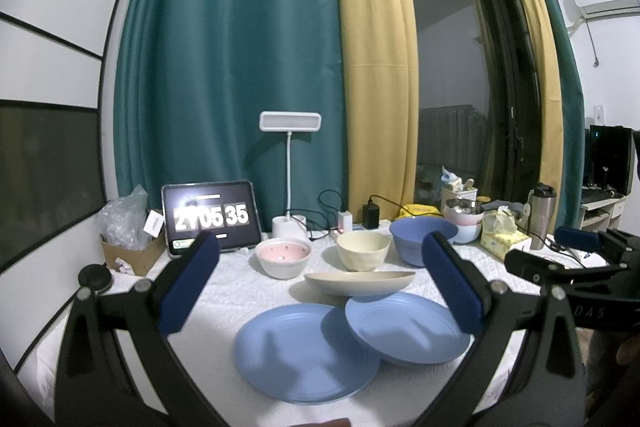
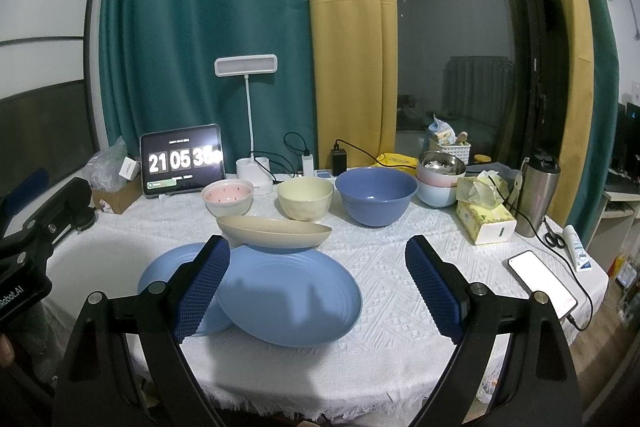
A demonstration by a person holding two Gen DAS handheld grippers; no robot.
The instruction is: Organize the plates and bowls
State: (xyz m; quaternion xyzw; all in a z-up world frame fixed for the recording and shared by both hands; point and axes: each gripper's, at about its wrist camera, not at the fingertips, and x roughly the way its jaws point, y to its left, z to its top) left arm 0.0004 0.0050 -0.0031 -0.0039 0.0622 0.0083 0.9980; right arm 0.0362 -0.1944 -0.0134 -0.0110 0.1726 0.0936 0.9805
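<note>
Holding both grippers above the near edge of the table (image 2: pixel 400 267), jaws spread wide and empty; nothing grasped yet. Left gripper (image 1: pixel 320 283) frames the plates; right gripper (image 2: pixel 318 285) sits over the same pile, a little further right.

Plates: two blue ones overlap mid-table. The right plate (image 2: pixel 288 295) rides tilted on the rim of the left plate (image 1: pixel 296 351), and the beige dish (image 2: pixel 276 231) rests on its far edge. That lean reads as a loose heap, not a stack; I judge the dish has to come off first.

Bowls: pink bowl (image 1: pixel 283 257), cream bowl (image 1: pixel 362 249) and blue bowl (image 2: pixel 376 195) stand in a row behind, apart, upright, none nested.

Views differ. Right wrist shows a phone (image 2: pixel 542 285) and tissue box (image 2: pixel 484 221) on the table's right side, which crowd any placing there. Left wrist shows the left plate nearly whole, plus the other gripper at the frame's right edge.
</note>
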